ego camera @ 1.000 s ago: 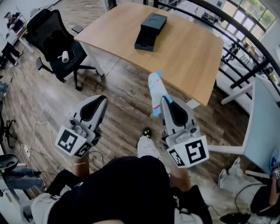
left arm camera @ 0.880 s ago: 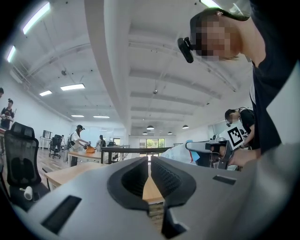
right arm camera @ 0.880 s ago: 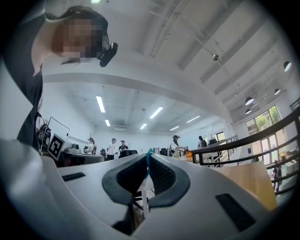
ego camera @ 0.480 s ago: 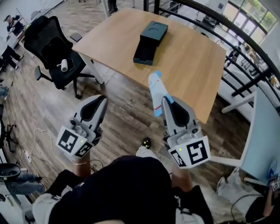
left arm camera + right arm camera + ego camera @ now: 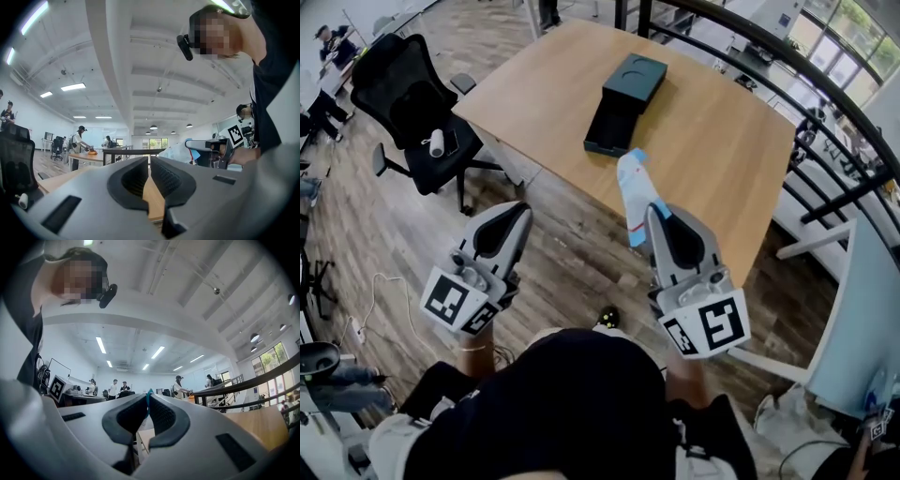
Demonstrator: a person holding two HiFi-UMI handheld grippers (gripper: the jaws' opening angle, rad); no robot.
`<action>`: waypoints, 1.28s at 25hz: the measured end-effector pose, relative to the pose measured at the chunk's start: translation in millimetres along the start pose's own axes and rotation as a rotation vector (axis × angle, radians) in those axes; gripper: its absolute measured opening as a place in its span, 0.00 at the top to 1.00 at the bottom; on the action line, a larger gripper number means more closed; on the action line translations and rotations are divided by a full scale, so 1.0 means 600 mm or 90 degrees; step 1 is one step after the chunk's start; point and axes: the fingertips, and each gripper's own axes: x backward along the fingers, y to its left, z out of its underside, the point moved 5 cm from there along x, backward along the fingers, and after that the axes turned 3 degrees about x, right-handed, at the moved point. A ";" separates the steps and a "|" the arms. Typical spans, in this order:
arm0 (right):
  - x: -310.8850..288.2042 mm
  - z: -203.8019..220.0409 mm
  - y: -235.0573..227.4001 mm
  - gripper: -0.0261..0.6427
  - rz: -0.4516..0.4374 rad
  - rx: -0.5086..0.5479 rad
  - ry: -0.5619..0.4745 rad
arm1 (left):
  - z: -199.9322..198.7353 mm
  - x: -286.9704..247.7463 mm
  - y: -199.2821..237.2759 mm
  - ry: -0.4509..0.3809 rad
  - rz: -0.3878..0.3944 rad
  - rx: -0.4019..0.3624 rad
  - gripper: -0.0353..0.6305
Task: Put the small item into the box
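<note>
A dark box (image 5: 623, 89) lies open on the wooden table (image 5: 712, 150), its lid part farther off and its tray part nearer the table's front edge. My right gripper (image 5: 654, 214) is held over the floor short of the table and is shut on a small white and blue packet (image 5: 632, 192) that sticks up past its tips. In the right gripper view only a thin teal edge of the packet (image 5: 148, 400) shows between the closed jaws. My left gripper (image 5: 517, 212) is level with it on the left, shut and holding nothing; its jaws meet in the left gripper view (image 5: 149, 161).
A black office chair (image 5: 403, 84) with a white roll (image 5: 437, 142) on its seat stands left of the table. A dark railing (image 5: 825, 103) runs behind the table at the right. Cables (image 5: 380, 281) lie on the wooden floor at the left. People stand far off.
The table and the box have drawn nearer and sit lower in the head view. Both grippers keep their places in the frame, the right one still holding the packet.
</note>
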 end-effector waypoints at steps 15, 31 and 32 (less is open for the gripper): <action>-0.055 0.014 -0.068 0.92 0.067 0.019 0.010 | 0.011 -0.132 0.075 -0.003 0.078 0.003 0.91; -0.189 0.052 -0.137 0.92 0.168 0.036 0.038 | 0.017 -0.296 0.212 -0.020 0.203 0.047 0.91; -0.197 0.055 -0.141 0.92 0.171 0.037 0.041 | 0.020 -0.303 0.221 -0.018 0.206 0.046 0.91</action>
